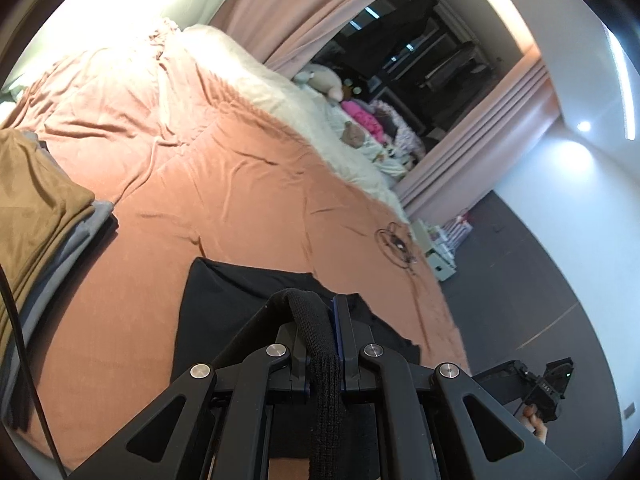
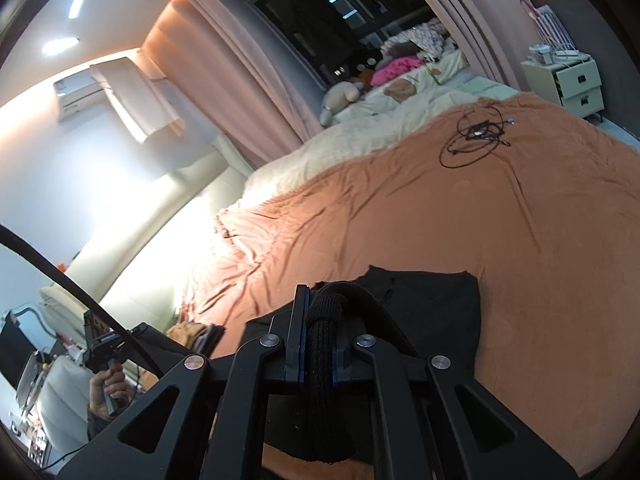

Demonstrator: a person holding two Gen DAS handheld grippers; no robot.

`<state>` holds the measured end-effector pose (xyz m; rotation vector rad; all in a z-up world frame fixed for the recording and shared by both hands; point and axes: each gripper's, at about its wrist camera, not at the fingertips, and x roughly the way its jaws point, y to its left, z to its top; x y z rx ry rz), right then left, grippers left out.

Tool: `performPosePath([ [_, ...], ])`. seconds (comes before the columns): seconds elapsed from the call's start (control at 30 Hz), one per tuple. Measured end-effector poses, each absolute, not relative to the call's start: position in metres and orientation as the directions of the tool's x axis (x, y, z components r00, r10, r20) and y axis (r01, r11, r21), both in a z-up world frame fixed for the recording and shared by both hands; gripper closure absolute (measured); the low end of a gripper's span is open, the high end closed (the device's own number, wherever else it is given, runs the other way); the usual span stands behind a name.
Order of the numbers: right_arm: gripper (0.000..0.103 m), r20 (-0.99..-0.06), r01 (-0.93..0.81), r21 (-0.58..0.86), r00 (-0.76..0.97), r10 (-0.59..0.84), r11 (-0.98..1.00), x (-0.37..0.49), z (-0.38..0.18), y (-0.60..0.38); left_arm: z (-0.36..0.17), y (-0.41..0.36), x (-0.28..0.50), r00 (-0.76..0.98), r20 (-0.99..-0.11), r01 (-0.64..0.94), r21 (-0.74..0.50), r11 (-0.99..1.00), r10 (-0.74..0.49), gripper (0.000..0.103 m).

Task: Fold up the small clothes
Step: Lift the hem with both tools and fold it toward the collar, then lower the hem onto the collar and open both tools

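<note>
Garment point(image 1: 224, 304) on the bedspread point(image 1: 224, 184) — folded pile point(image 1: 36, 200) left, cable coil point(image 1: 396, 240) right.

Black garment point(image 1: 224, 312) near edge hidden under left tongs point(image 1: 333, 312) | folded brown pile point(image 1: 32, 208) cut by left frame edge | windowsill clutter point(image 2: 404, 60) too small to identify | coiled cable point(image 2: 476, 132) ends unclear

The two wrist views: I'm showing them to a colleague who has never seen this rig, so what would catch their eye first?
Probably the black garment lying on the orange bedspread, its ribbed edge pinched in both the left gripper and the right gripper, close in front of each camera. Next, the stack of folded brown and grey clothes at the left view's left edge, and the coiled black cable farther out on the bed.
</note>
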<state>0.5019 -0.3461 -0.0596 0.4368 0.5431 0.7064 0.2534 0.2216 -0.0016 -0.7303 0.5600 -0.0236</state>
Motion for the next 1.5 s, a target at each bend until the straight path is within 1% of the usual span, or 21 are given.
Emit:
performPosePath([
  [0.23,0.098,-0.380,-0.431,0.564,0.621,0.685,0.704,0.550,-0.061,-0.324,-0.037,0.239,0.310,0.799,-0.569,-0.257,-0.616,0.744,-0.195,0.094],
  [0.47,0.098,-0.466,-0.361,0.570,0.597,0.653,0.738,0.599,-0.073,-0.299,-0.078,0.250,0.365,0.729,-0.656,-0.324,-0.581,0.746,-0.195,0.094],
  [0.77,0.098,-0.565,-0.272,0.558,0.568,0.599,0.784,0.654,-0.098,-0.276,-0.133,0.260,0.430,0.637,-0.739,-0.372,-0.543,0.753,-0.219,0.094],
  [0.97,0.097,-0.604,-0.257,0.526,0.558,0.569,0.810,0.673,-0.105,-0.259,-0.175,0.271,0.461,0.562,-0.790,-0.417,-0.526,0.741,-0.245,0.093],
  [1.0,0.097,-0.612,-0.258,0.519,0.554,0.564,0.815,0.675,-0.106,-0.256,-0.180,0.271,0.464,0.547,-0.800,-0.420,-0.517,0.746,-0.246,0.089],
  [1.07,0.096,-0.642,-0.252,0.496,0.538,0.547,0.831,0.680,-0.105,-0.249,-0.187,0.271,0.469,0.511,-0.829,-0.432,-0.477,0.765,-0.229,0.086],
  [1.1,0.096,-0.657,-0.244,0.487,0.531,0.536,0.839,0.684,-0.106,-0.247,-0.189,0.271,0.471,0.500,-0.834,-0.429,-0.471,0.771,-0.232,0.082],
  [1.13,0.096,-0.667,-0.243,0.469,0.533,0.521,0.849,0.684,-0.104,-0.243,-0.190,0.272,0.471,0.498,-0.833,-0.423,-0.476,0.770,-0.242,0.073],
  [1.17,0.093,-0.672,-0.248,0.451,0.538,0.509,0.857,0.681,-0.100,-0.242,-0.189,0.271,0.470,0.501,-0.827,-0.411,-0.485,0.772,-0.253,0.067],
  [1.23,0.077,-0.684,-0.248,0.421,0.545,0.485,0.873,0.676,-0.094,-0.240,-0.181,0.267,0.466,0.513,-0.822,-0.381,-0.475,0.793,-0.246,0.031],
  [1.3,0.037,-0.680,-0.256,0.408,0.555,0.479,0.876,0.670,-0.088,-0.240,-0.173,0.262,0.461,0.508,-0.839,-0.372,-0.417,0.829,-0.194,0.015],
  [1.33,0.031,-0.679,-0.258,0.396,0.564,0.470,0.881,0.668,-0.086,-0.239,-0.167,0.259,0.457,0.504,-0.847,-0.359,-0.381,0.852,-0.167,0.015],
  [1.37,0.030,-0.680,-0.258,0.375,0.576,0.454,0.890,0.663,-0.081,-0.239,-0.166,0.258,0.456,0.499,-0.852,-0.352,-0.365,0.862,-0.157,0.015],
  [1.5,0.030,-0.695,-0.287,0.302,0.586,0.416,0.909,0.642,-0.071,-0.238,-0.154,0.249,0.439,0.476,-0.875,-0.307,-0.257,0.916,-0.086,0.015],
])
